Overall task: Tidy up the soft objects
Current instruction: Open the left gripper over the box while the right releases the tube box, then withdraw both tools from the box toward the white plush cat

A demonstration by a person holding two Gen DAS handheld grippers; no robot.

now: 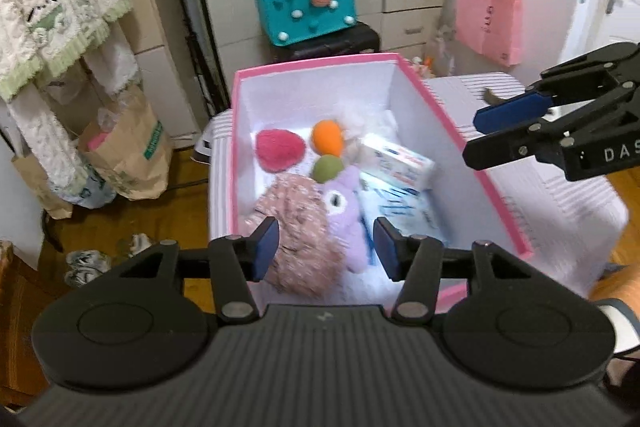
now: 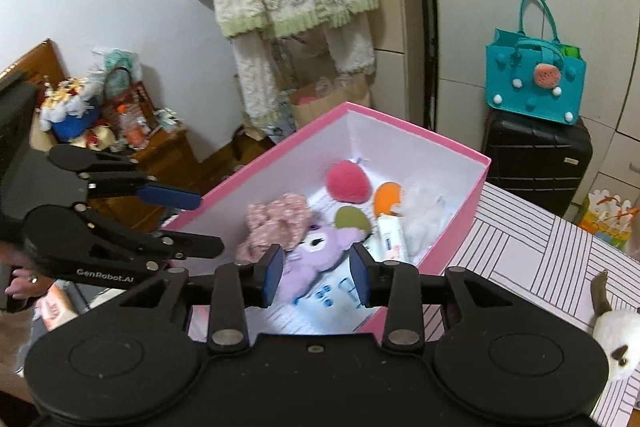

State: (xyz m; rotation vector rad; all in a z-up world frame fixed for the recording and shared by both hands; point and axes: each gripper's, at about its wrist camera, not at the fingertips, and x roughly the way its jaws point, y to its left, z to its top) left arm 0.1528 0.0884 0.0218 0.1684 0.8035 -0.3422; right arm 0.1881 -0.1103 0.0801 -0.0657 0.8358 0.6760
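white plush (image 2: 618, 343) cut off at edge — tissue packs (image 1: 400, 187) blurred

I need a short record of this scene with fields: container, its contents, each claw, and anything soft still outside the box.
container: pink cardboard box with white inside, open, on a striped surface
contents: purple plush owl, pink floral fabric bundle, round red fuzzy piece, orange felt piece, green felt piece, white fluffy item, tissue packs
left claw: open, empty, above the box
right claw: open, empty, above the box
outside: white and brown plush toy on the striped surface
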